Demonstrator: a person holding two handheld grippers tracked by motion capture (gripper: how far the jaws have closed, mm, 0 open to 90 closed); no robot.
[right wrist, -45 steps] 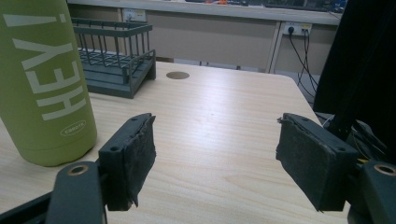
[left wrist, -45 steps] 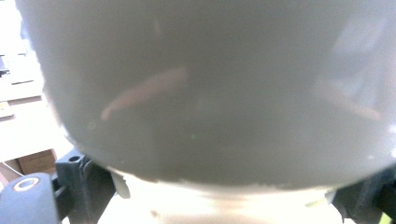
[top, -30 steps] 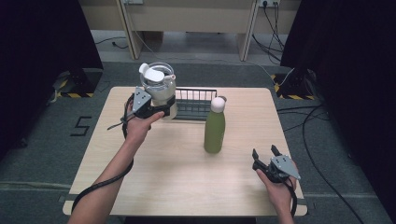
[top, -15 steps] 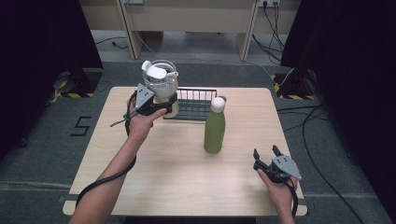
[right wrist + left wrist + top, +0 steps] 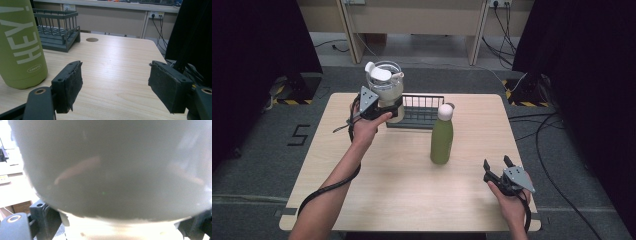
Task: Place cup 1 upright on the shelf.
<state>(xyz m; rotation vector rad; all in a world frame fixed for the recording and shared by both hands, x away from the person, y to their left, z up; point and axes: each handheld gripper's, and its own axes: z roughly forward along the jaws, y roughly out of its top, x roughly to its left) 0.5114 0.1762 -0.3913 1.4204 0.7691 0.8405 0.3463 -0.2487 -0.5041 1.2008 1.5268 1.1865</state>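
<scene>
A clear round jar (image 5: 387,89) with a white lid is held up over the table's far left, beside the wire rack. My left gripper (image 5: 388,106) is shut on the jar's lower part. In the left gripper view the jar (image 5: 112,170) looms close and blurred, with a black jaw at each bottom corner. My right gripper (image 5: 497,164) rests low near the table's front right, open, and nothing lies between its pads (image 5: 68,85). A green bottle (image 5: 442,140) with a white cap stands upright mid-table; in the right gripper view the bottle (image 5: 20,45) is at the left.
A dark wire rack (image 5: 419,112) sits at the table's far edge, just right of the jar, and in the right gripper view the rack (image 5: 56,30) is behind the bottle. Bare wooden table (image 5: 402,190) stretches between the bottle and the near edge. Cables trail on the floor beyond.
The left gripper and the jar have drifted slightly right, toward the rack. The right gripper has kept still.
</scene>
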